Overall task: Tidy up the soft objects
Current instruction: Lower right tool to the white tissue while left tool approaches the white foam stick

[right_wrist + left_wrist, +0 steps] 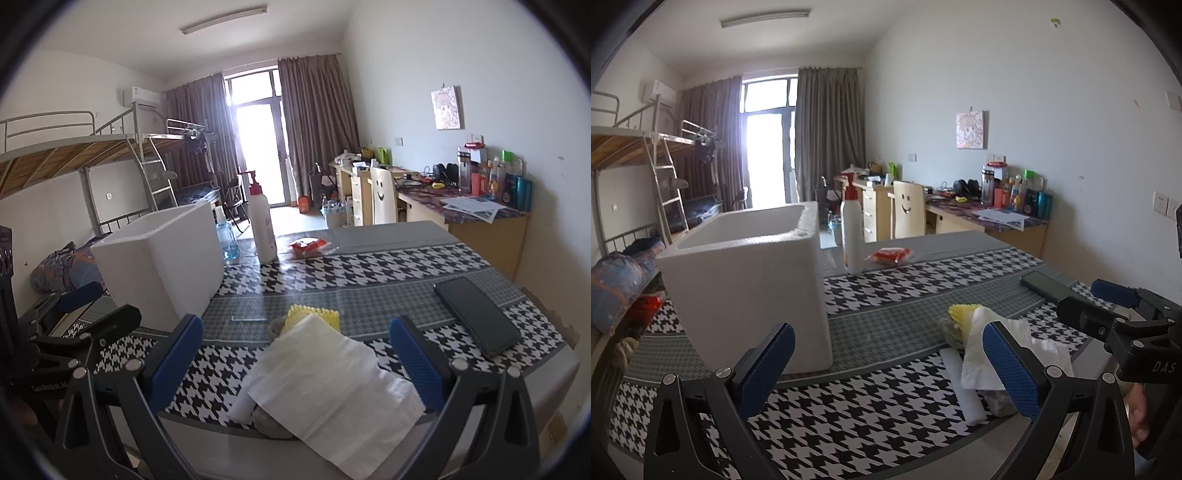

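Right wrist view showed my right gripper [295, 354] spread wide above the white tissue [332, 384] at the table's [406, 266] near edge; my left gripper [886, 369] gaped, empty — a shallow pinch risked dragging tissue off the yellow sponge [314, 316], missing the foam box [162, 258]

A table [424, 258] in a houndstooth cloth carries a white foam box [166, 258], a bottle [260, 225], a red packet [306, 246], a phone [476, 317], and a tissue [332, 380] over a yellow sponge [314, 315], perhaps with more hidden beneath.
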{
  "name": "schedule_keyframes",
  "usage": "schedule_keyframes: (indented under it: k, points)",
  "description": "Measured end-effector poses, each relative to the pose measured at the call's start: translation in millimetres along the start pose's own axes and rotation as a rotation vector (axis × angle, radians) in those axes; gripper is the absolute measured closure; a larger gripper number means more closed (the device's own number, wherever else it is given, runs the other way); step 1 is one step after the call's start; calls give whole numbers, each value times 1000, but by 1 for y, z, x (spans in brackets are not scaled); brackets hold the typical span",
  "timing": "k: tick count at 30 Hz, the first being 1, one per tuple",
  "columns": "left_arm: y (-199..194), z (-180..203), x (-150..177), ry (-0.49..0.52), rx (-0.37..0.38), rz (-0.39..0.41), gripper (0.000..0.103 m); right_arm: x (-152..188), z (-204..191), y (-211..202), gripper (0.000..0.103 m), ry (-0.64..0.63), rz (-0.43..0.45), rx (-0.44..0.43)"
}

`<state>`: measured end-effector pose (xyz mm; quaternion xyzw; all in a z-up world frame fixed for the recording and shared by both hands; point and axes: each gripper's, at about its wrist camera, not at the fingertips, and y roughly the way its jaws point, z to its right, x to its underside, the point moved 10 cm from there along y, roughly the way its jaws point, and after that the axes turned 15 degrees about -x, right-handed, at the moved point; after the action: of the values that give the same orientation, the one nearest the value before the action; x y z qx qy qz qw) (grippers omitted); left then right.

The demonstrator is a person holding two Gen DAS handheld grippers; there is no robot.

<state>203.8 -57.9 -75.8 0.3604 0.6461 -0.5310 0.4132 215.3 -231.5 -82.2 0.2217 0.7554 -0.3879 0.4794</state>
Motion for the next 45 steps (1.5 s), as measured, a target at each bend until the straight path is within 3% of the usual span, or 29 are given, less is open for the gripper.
schedule_keyframes:
  k: [18,45]
  points:
    - [11,29,24,46,71,-99,1,21,28,-13,1,46,-29,76]
    - [37,52,69,124,96,-261,1,56,49,-4,1,110,-126,106]
